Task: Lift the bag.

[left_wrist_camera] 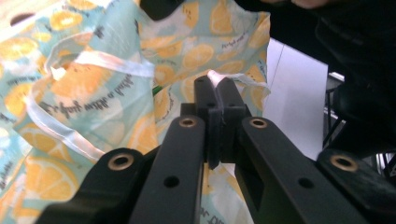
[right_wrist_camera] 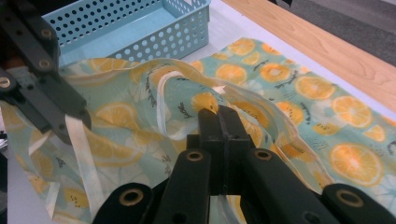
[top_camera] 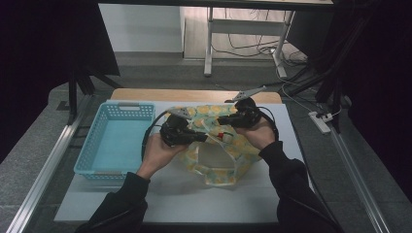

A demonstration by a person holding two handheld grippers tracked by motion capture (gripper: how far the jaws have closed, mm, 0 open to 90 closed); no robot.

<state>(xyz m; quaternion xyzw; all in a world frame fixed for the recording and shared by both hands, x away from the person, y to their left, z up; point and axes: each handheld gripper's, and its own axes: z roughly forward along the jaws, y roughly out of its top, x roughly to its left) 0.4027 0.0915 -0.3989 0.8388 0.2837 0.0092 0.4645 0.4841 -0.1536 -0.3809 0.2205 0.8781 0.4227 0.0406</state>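
Note:
A cloth bag [top_camera: 221, 167] printed with orange slices on pale blue hangs lifted off the white mat between both grippers, its mouth pulled open toward me. My left gripper [top_camera: 208, 138] is shut on the bag's near-left rim; in the left gripper view its jaws [left_wrist_camera: 217, 88] pinch the white-trimmed edge of the bag [left_wrist_camera: 93, 102]. My right gripper [top_camera: 219, 121] is shut on the far-right rim, and the right gripper view shows its jaws [right_wrist_camera: 218, 116] clamping a fold of the bag [right_wrist_camera: 299, 88]. The bag's white strap loops loosely below the rim.
A light blue perforated basket [top_camera: 92, 145] stands left of the bag and also shows in the right gripper view [right_wrist_camera: 154, 28]. A white mat [top_camera: 170, 194] covers the wooden table [top_camera: 194, 94]. Black stands and cables lie on the floor beyond.

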